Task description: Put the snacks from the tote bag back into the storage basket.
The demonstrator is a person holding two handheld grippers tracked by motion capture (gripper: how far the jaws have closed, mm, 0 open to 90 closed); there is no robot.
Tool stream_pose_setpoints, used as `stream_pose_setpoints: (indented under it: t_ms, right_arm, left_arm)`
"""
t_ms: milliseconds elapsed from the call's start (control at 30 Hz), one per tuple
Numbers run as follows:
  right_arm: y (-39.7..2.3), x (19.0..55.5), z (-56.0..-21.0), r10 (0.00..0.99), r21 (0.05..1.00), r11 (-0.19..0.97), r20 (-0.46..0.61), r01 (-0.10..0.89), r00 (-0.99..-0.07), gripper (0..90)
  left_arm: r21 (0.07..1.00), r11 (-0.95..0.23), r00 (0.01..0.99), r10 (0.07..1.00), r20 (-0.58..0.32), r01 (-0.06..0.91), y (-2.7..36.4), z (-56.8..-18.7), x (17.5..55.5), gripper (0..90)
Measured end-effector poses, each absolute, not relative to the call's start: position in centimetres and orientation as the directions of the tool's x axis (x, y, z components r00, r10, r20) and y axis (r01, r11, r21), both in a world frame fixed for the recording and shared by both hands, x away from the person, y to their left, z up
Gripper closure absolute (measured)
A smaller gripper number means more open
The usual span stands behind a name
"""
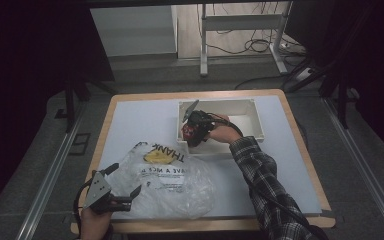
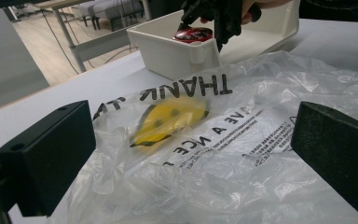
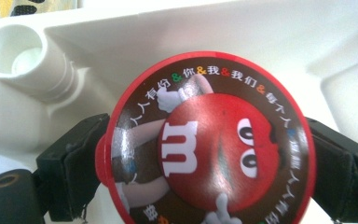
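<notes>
Right gripper view: red candy tin (image 3: 209, 140) between the right gripper (image 3: 205, 163) jaws inside the white bin (image 3: 121, 42), not yet bagged; left gripper (image 1: 111, 192) jaws wide over plastic bag (image 1: 170, 182) near desk front edge.

A lab or test room is showing here. A lone table (image 1: 130, 117) is standing on grey carpet (image 1: 40, 150), with cables (image 1: 250, 45) trailing across the floor beside a metal frame (image 1: 240, 22) and dark surrounds.
</notes>
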State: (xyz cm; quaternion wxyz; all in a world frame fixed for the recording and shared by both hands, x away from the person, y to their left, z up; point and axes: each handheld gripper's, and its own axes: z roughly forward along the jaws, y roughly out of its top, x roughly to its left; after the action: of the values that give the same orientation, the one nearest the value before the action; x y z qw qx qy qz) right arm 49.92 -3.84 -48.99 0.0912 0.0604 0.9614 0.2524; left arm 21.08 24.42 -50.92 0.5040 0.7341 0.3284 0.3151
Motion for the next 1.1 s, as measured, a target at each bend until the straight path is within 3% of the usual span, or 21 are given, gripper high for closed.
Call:
stream_pose_setpoints:
  t_ms: [1100]
  right_arm:
    - [-5.8, 48.7, -46.7, 0.19, 0.583, 0.81, -0.157, 0.065, -0.969, 8.2]
  left_arm:
    - [0.94, -0.298, 0.59, 0.794, 0.147, 0.168, 24.2, -51.0, 21.1, 0.0]
